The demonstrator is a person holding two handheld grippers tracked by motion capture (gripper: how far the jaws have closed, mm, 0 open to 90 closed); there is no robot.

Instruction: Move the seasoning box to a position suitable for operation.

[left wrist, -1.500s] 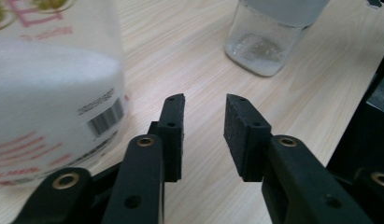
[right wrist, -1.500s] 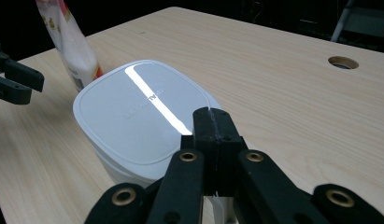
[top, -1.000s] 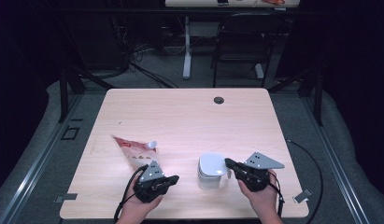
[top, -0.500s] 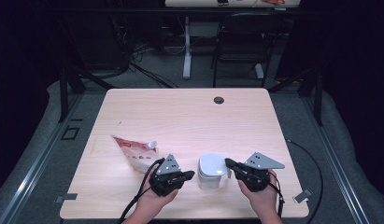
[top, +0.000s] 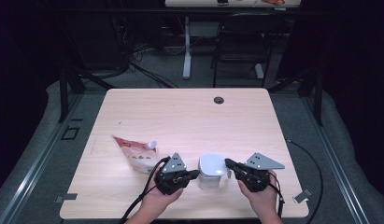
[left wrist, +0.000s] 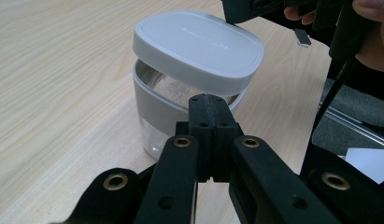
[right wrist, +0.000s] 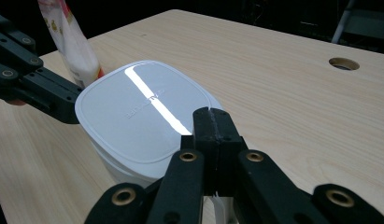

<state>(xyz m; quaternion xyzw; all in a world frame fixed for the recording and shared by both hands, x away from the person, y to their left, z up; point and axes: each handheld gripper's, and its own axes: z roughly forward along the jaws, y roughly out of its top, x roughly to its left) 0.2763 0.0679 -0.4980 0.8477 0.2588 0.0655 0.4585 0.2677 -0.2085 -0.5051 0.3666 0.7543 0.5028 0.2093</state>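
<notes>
Near table's front edge | container [top: 211,171] between clenched left gripper [top: 194,174], clenched right gripper [top: 228,164]

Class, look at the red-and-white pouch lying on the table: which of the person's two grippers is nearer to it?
Left. The left gripper sits just right of the pouch, its jaws shut beside the lidded container. The right gripper is on the container's far side.
</notes>
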